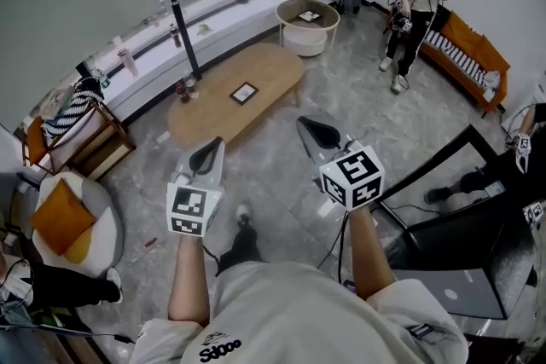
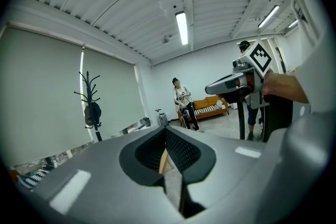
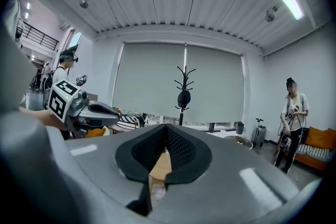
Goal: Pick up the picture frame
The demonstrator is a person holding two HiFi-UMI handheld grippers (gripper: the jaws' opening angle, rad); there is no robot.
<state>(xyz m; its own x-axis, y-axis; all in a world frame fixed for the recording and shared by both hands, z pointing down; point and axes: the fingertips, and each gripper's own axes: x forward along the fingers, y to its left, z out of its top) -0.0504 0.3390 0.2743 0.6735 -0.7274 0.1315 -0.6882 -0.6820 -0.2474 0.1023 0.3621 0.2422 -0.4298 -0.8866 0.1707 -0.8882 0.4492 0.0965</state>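
The picture frame (image 1: 244, 93), small, square and dark-edged, lies flat on the oval wooden coffee table (image 1: 213, 111) ahead of me. My left gripper (image 1: 207, 155) and right gripper (image 1: 315, 130) hover side by side over the floor, short of the table's near edge, both pointing toward it. Each is shut with nothing held. In the left gripper view the jaws (image 2: 166, 134) meet, and the right gripper (image 2: 231, 84) shows at the right. In the right gripper view the jaws (image 3: 167, 132) also meet, a strip of the table (image 3: 160, 165) shows through them, and the left gripper (image 3: 100, 111) is at the left.
A coat rack (image 1: 175, 4) stands behind the table, with bottles (image 1: 182, 91) at the table's left end. A round white side table (image 1: 307, 26) is beyond it. A person (image 1: 418, 4) stands by an orange sofa (image 1: 469, 55). A dark desk with a laptop (image 1: 461, 290) is at my right.
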